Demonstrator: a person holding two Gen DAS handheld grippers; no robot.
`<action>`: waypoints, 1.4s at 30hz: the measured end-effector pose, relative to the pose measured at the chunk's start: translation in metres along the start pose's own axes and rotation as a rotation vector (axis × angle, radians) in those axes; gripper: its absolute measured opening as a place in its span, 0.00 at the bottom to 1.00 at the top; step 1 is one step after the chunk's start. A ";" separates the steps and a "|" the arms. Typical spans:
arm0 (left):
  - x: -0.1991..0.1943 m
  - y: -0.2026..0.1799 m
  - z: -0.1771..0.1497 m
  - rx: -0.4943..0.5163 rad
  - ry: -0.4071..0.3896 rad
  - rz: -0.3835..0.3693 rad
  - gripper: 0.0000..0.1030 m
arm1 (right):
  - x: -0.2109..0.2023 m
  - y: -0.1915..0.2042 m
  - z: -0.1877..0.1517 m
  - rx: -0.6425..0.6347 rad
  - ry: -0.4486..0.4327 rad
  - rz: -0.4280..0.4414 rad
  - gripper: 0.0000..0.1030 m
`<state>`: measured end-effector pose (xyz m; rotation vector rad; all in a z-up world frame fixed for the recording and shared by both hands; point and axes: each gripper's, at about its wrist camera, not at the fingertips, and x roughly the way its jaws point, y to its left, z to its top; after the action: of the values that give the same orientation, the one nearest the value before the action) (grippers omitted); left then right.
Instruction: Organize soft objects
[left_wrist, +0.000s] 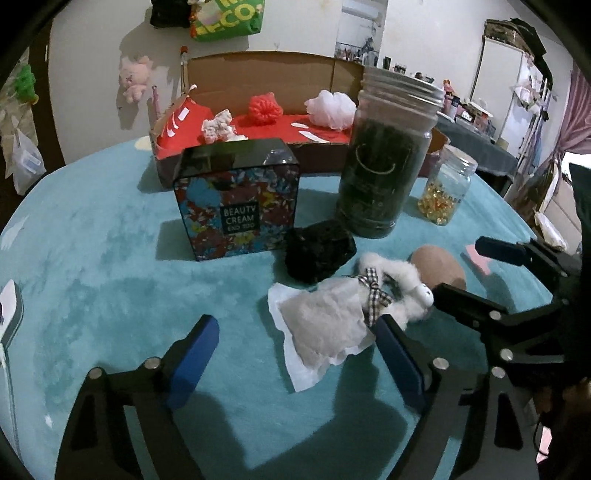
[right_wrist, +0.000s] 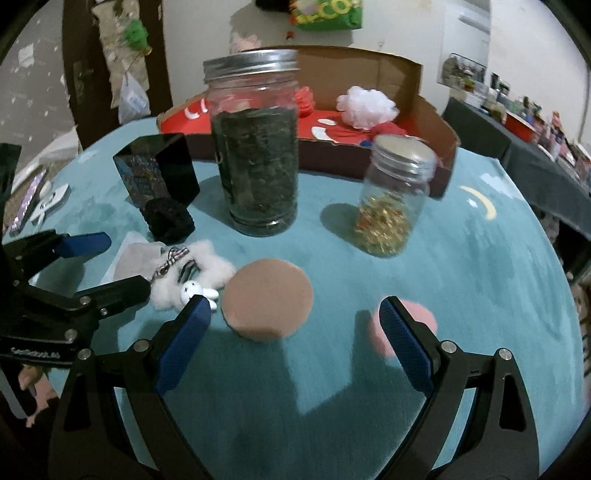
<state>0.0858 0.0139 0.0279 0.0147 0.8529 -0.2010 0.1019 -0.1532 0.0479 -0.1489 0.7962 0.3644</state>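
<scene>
My left gripper (left_wrist: 295, 328) is open over a flat white sachet (left_wrist: 321, 325) on the teal cloth; its pads stand apart from the sachet. A fluffy white toy with a plaid bow (left_wrist: 388, 280) lies by the left gripper's right finger, with a black soft lump (left_wrist: 319, 254) behind it. My right gripper (right_wrist: 293, 306) is open around a round tan sponge (right_wrist: 266, 295) without touching it. A pink sponge (right_wrist: 424, 319) peeks out behind its right finger. The cardboard box (left_wrist: 258, 70) at the back holds a red pom (left_wrist: 264, 107), a white mesh puff (left_wrist: 330, 107) and a small pale toy (left_wrist: 218, 125).
A floral tin marked Beauty Cream (left_wrist: 236, 206) stands left of a tall jar of dark leaves (left_wrist: 384, 166). A small jar of gold pieces (left_wrist: 443, 192) is to the right. The two grippers are close together, side by side. The round table's edge curves near on both sides.
</scene>
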 end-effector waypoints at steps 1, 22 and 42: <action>0.000 0.001 0.001 0.004 0.004 0.002 0.81 | 0.003 0.001 0.002 -0.012 0.009 0.000 0.91; -0.006 -0.009 0.009 0.073 -0.001 -0.078 0.26 | 0.007 0.006 0.002 -0.029 0.034 0.142 0.18; -0.006 -0.040 0.033 0.136 -0.043 -0.204 0.26 | -0.023 -0.003 0.009 0.020 -0.041 0.192 0.15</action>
<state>0.0996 -0.0271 0.0572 0.0506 0.7967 -0.4492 0.0941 -0.1593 0.0709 -0.0465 0.7757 0.5388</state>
